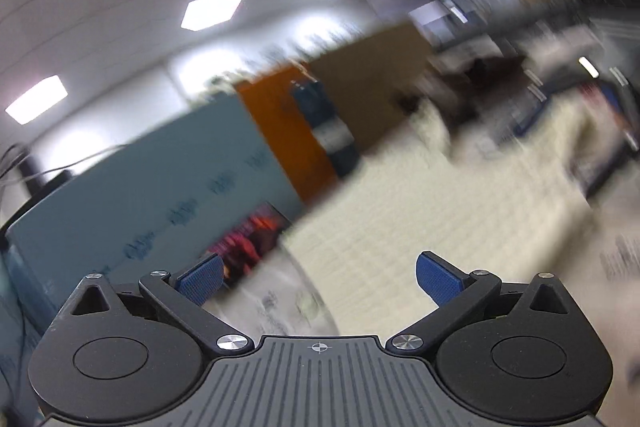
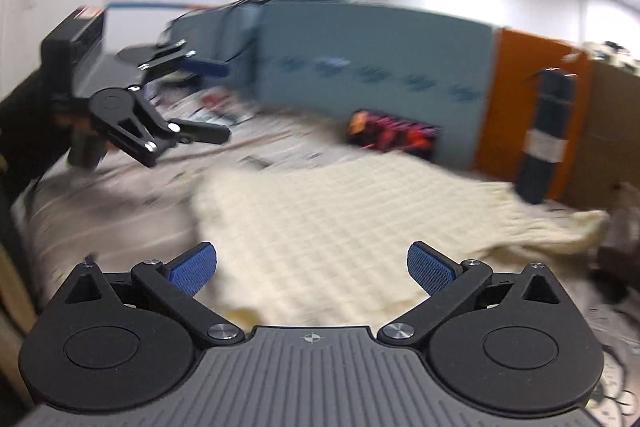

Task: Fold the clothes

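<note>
- Left tongs (image 1: 319, 277): spread wide, with both blue pads (image 1: 436, 281) apart and nothing between them. In the right wrist view the same left tongs (image 2: 208, 99) are raised above the worktop, off to the left, with both fingers well apart and empty.
- Right tongs (image 2: 312, 267): spread wide, with the blue pads (image 2: 430, 269) far apart. No fabric is gripped; the garment shows through the gap, below the pads.
- Garment: 1 cream knitted sweater (image 2: 340, 211) with a waffle-like texture lies spread across the worktop (image 2: 100, 211). It sits directly ahead of the right tongs and extends toward the right side of that view, where 1 edge is bunched. In the left wrist view the cream knitted sweater (image 1: 420, 211) fills the centre and right of the scene, ahead of the left tongs.
- Worktop covering: printed newspaper sheets (image 2: 224, 115) lie under and to the left of the sweater.
- Background: a blue-grey partition panel (image 2: 372, 67) stands behind the worktop, with an orange panel (image 2: 520, 99) to its right. A red and orange printed item (image 2: 392, 135) rests at the foot of the partition, near the sweater's far edge.
- A dark upright object with a pale band (image 2: 544, 135) stands in front of the orange panel.
- Image quality: both views are motion-blurred, so fine detail of the sweater's folds cannot be told.
</note>
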Demonstrator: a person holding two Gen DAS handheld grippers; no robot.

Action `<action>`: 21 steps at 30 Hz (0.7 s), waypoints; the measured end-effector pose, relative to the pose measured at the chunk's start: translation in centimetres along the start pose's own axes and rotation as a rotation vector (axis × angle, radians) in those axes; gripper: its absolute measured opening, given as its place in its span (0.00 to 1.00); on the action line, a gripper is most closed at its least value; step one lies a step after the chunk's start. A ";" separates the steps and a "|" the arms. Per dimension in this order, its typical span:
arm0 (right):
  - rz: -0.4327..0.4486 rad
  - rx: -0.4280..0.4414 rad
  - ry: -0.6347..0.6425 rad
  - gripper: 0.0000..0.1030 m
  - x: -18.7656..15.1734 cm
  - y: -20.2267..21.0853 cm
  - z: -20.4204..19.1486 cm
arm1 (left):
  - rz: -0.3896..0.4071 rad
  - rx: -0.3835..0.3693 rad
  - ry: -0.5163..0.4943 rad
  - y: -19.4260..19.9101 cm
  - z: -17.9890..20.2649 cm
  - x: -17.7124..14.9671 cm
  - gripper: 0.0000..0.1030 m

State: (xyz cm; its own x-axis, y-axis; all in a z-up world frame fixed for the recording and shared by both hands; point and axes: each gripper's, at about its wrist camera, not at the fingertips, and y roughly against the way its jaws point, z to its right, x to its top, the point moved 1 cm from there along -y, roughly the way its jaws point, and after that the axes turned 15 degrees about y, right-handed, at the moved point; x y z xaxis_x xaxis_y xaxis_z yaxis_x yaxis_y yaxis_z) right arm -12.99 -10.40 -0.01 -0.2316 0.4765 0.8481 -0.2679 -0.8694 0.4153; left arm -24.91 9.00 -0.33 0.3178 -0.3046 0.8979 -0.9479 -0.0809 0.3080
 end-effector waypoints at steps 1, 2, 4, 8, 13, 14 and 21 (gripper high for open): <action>-0.011 0.017 0.017 1.00 0.1 -0.3 -0.4 | -0.040 -0.031 -0.043 0.3 0.5 -0.3 1.00; -0.027 0.029 0.043 1.00 0.1 -0.6 -0.9 | -0.074 -0.073 -0.071 0.7 0.8 -0.5 1.00; -0.069 0.039 0.124 1.00 0.2 -1.2 -2.0 | -0.137 -0.122 -0.122 1.0 1.5 -1.0 1.00; -0.141 0.030 0.243 1.00 0.0 -2.4 -3.5 | -0.220 -0.087 -0.249 0.0 2.9 -2.0 1.00; -0.144 -0.033 0.312 1.00 0.4 -3.1 -4.4 | -0.156 -0.022 -0.280 -2.3 2.8 -2.2 1.00; -0.138 -0.044 0.325 1.00 0.4 -3.2 -4.6 | -0.138 -0.034 -0.274 -2.8 2.6 -2.1 1.00; -0.142 -0.091 0.425 0.60 0.2 -3.2 -4.1 | -0.041 -0.026 -0.300 -3.5 2.2 -1.7 0.96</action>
State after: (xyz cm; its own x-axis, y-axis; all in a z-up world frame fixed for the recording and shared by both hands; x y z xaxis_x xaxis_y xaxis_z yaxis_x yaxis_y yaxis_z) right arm -15.99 -7.00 -2.47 -0.5450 0.6178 0.5669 -0.4012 -0.7858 0.4707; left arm -22.20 7.69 -3.66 0.3320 -0.5686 0.7526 -0.9323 -0.0764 0.3536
